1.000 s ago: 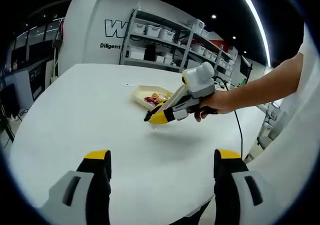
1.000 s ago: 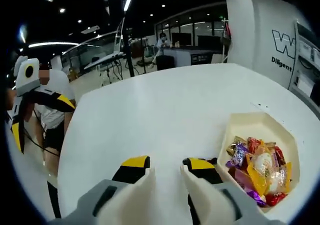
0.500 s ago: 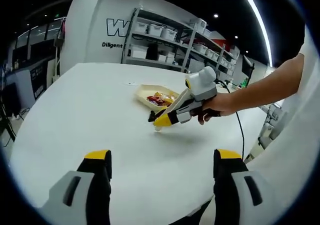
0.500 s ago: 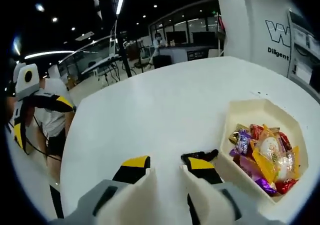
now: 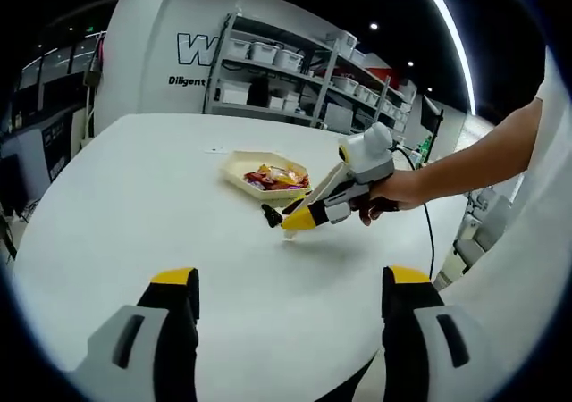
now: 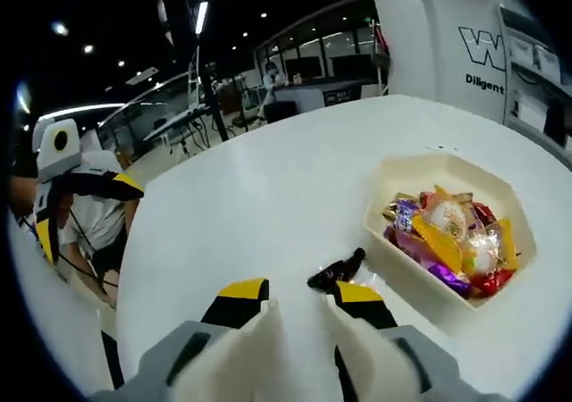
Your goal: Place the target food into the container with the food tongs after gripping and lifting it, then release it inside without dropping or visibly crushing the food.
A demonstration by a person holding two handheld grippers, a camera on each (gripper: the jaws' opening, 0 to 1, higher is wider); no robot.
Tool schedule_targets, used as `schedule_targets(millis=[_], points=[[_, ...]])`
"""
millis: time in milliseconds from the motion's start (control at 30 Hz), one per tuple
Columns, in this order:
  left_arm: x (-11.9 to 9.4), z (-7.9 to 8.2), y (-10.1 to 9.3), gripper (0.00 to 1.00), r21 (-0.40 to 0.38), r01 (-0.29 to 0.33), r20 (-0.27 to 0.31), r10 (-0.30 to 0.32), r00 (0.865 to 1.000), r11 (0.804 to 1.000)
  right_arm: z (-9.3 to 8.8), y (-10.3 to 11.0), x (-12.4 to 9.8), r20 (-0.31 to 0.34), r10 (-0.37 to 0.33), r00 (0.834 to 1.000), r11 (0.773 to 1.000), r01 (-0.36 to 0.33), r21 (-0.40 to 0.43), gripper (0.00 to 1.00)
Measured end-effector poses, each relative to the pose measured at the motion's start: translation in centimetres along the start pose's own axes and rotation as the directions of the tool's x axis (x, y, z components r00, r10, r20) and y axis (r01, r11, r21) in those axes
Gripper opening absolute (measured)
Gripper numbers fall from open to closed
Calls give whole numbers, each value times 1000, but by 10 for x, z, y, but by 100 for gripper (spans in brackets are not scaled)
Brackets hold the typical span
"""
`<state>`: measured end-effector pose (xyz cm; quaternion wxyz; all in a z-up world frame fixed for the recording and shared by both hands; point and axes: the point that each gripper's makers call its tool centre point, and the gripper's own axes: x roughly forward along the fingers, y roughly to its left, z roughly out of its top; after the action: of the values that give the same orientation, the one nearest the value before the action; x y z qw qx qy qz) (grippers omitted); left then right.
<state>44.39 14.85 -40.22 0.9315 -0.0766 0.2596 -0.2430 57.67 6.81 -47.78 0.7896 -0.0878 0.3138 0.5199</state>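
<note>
Cream tray (image 6: 420, 171) of bright wrapped candies (image 6: 447, 237) on white table (image 6: 268, 196). Dark-wrapped sweet (image 6: 336, 270) just beside tray's near wall, right at right gripper's (image 6: 299, 317) tips, jaws parted, perhaps not touching it. Left gripper (image 5: 288, 299) spread wide, empty, well back from tray.

A lab or workshop hall: bin-stocked metal shelving (image 5: 304, 85), ceiling spotlights, desks (image 6: 304, 94) behind glass partitions
</note>
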Motion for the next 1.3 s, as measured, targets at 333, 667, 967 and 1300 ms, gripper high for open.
schedule_targets(millis=[333,667,967,1300], points=[[10,2,-13,82,15,39,-7,-39,999,999,-18,-13,-27,17,-29,999,999,29,34,23],[15,2,-18,82,18,64,-15,-64,998,998,-33,-28,-50,29,-73,997,996,72,55,23],[20,4,-23,82,29,91,-17,-90,996,995,-46,-31,-68,31,-90,995,993,88,75,23],[26,1,-32,82,36,114,-27,-113,993,993,-60,-33,-87,29,-115,993,991,112,74,23]])
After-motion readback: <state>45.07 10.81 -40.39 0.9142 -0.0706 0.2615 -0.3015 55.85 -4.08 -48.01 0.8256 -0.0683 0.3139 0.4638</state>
